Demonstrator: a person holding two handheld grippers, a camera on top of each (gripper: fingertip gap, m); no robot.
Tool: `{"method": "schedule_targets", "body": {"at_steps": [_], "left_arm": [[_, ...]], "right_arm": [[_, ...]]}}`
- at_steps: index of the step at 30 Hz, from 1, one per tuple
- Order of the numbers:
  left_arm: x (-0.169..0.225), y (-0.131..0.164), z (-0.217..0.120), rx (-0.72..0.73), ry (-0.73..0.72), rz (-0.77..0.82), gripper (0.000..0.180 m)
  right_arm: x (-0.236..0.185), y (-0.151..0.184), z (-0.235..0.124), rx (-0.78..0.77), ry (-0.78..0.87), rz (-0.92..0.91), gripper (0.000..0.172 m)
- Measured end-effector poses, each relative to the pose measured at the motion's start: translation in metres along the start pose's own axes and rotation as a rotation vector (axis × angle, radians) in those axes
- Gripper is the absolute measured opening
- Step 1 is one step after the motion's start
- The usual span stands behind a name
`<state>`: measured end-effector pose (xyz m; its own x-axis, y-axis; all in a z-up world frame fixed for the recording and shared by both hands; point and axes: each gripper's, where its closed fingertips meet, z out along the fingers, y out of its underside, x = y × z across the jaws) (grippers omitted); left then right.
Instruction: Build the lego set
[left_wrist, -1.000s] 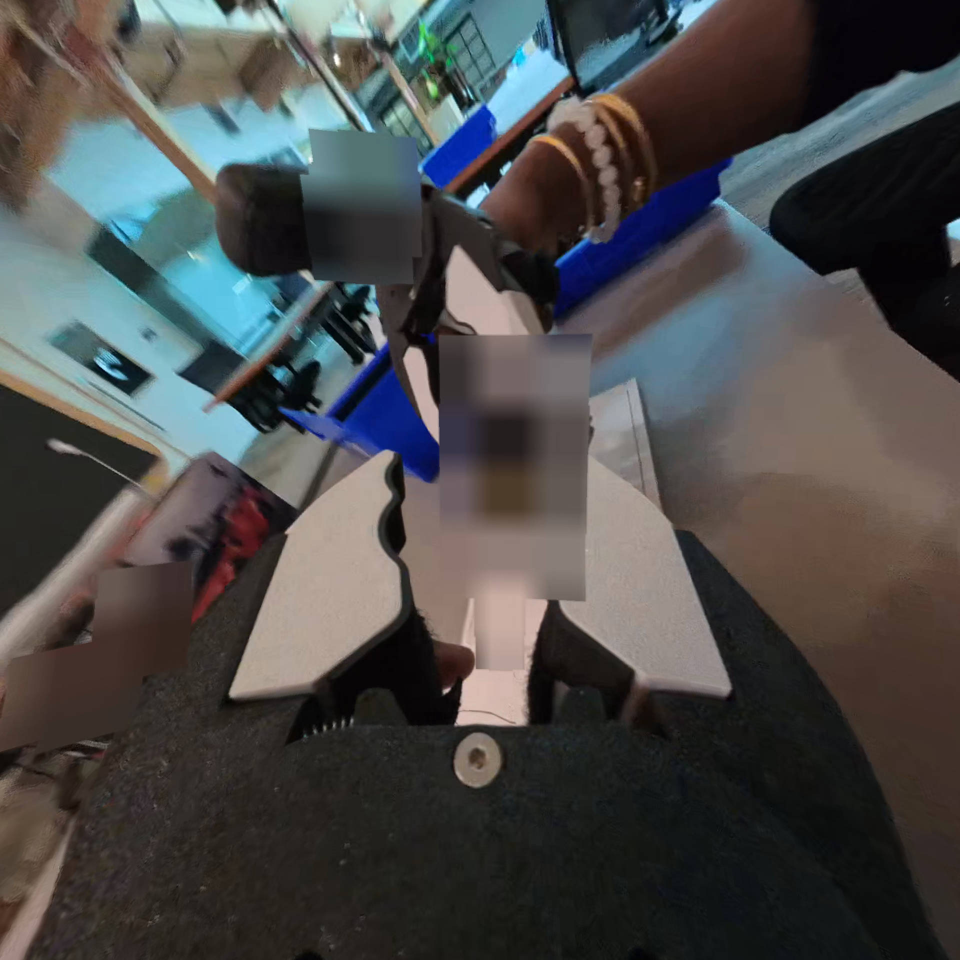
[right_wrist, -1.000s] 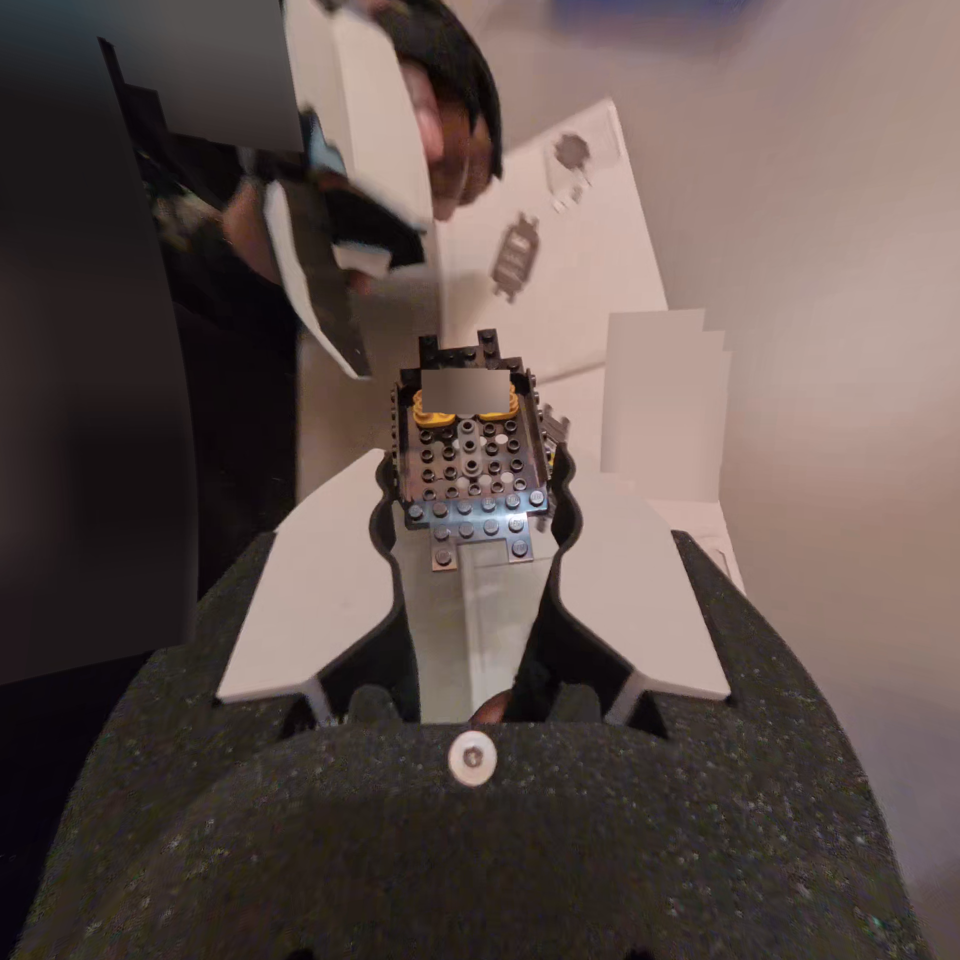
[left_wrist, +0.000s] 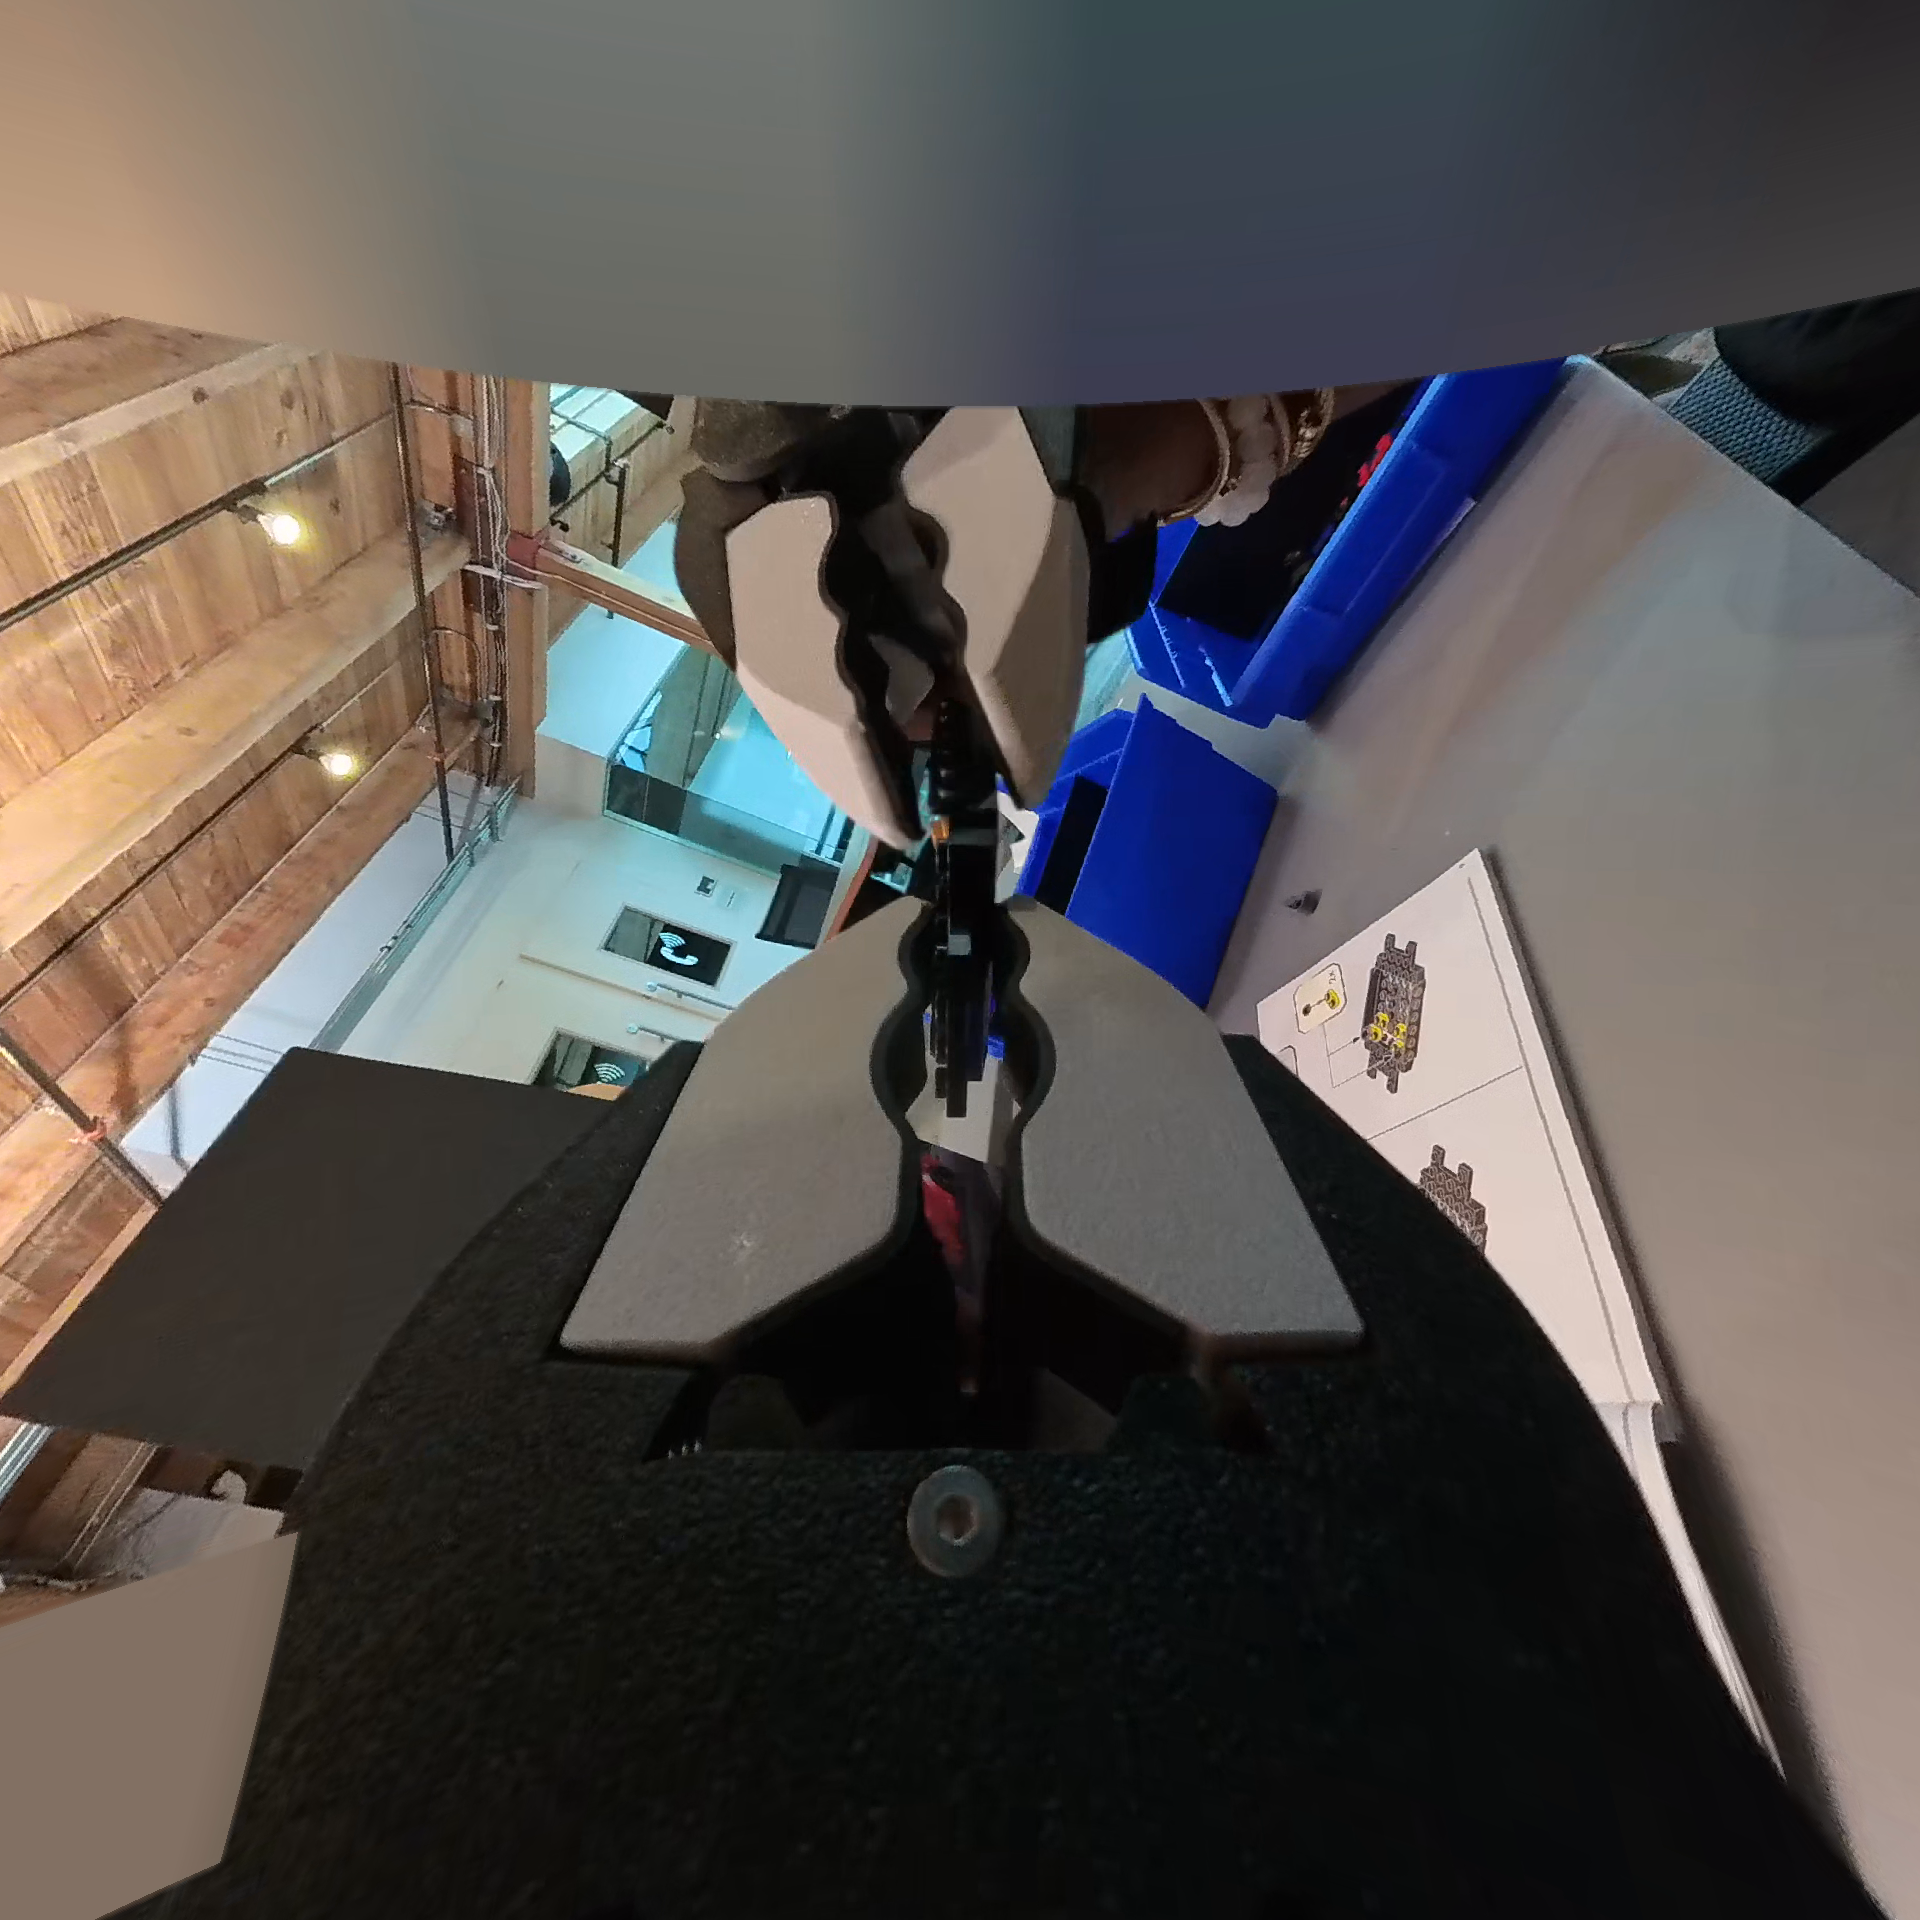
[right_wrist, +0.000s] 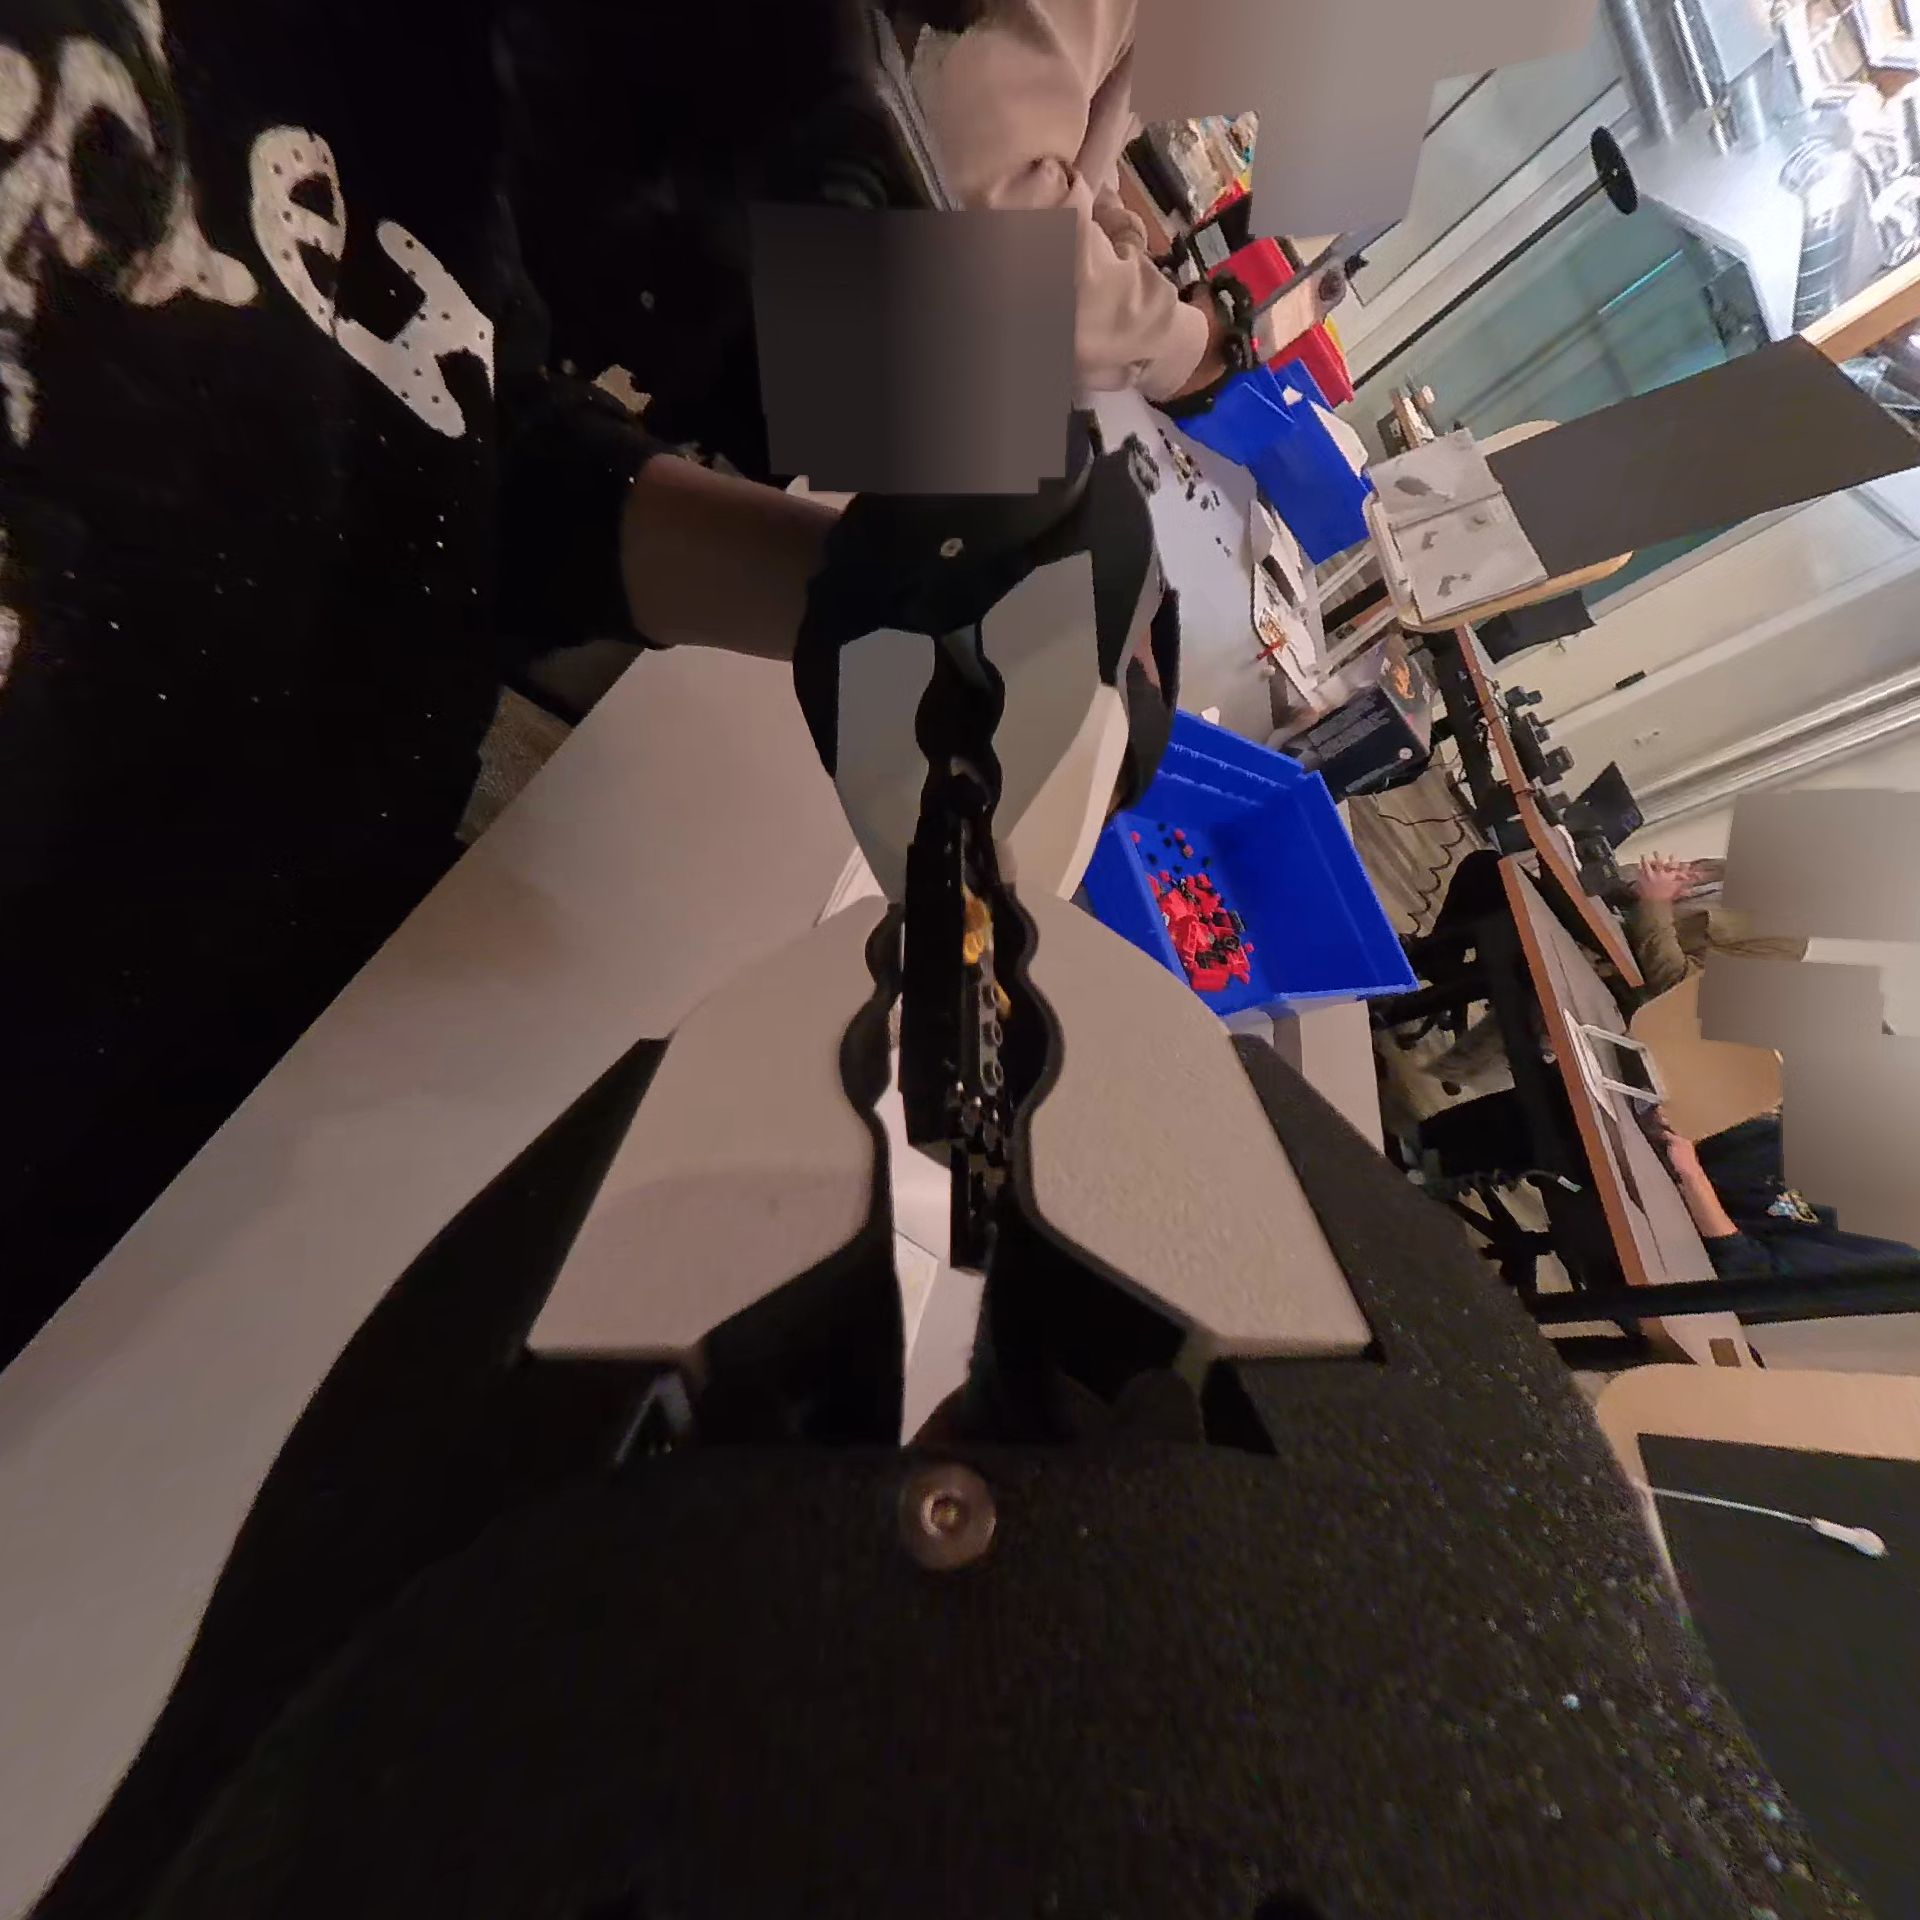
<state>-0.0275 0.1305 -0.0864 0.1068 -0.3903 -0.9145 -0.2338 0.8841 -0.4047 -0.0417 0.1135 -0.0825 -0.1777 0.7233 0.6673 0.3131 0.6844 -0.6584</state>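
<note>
A black brick assembly (right_wrist: 951, 1039) with yellow pieces (right_wrist: 977, 925) is held edge-on above the table, between both grippers. My right gripper (right_wrist: 951, 925) is shut on its near end. My left gripper shows opposite in the right wrist view (right_wrist: 961, 758), closed on the far end. In the left wrist view my left gripper (left_wrist: 961, 914) is shut on the same black assembly (left_wrist: 961, 977). The right gripper (left_wrist: 935, 800) shows facing it from above, its fingers (left_wrist: 810, 644) meeting on the other end. A hand with bracelets (left_wrist: 1247, 457) holds that gripper.
An open instruction booklet (left_wrist: 1455, 1091) lies on the grey table (left_wrist: 1662, 727), with a small dark piece (left_wrist: 1302, 900) beside it. Blue bins (left_wrist: 1164, 852) stand behind; one (right_wrist: 1299, 831) holds red and black bricks (right_wrist: 1205, 925). A person in black (right_wrist: 260, 520) is close on the left. My left and right fingertips are right by each other.
The right gripper held the assembly flat, studs up, over the booklet; the left was open and apart. Both have swung up to face each other, and the left has closed on the assembly.
</note>
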Motion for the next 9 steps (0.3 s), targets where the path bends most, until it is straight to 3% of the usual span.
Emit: {"method": "schedule_targets", "body": {"at_steps": [1, 9], "left_arm": [[-0.0004, -0.0006, -0.0003, 0.002, -0.001, 0.0, 0.008], [-0.0028, -0.0012, -0.0025, -0.007, 0.001, -0.025, 0.008]], "right_arm": [[0.0003, 0.0024, 0.0008, -0.018, 0.005, -0.009, 0.017], [0.0046, -0.0003, 0.0022, -0.007, 0.077, -0.108, 0.013]]}}
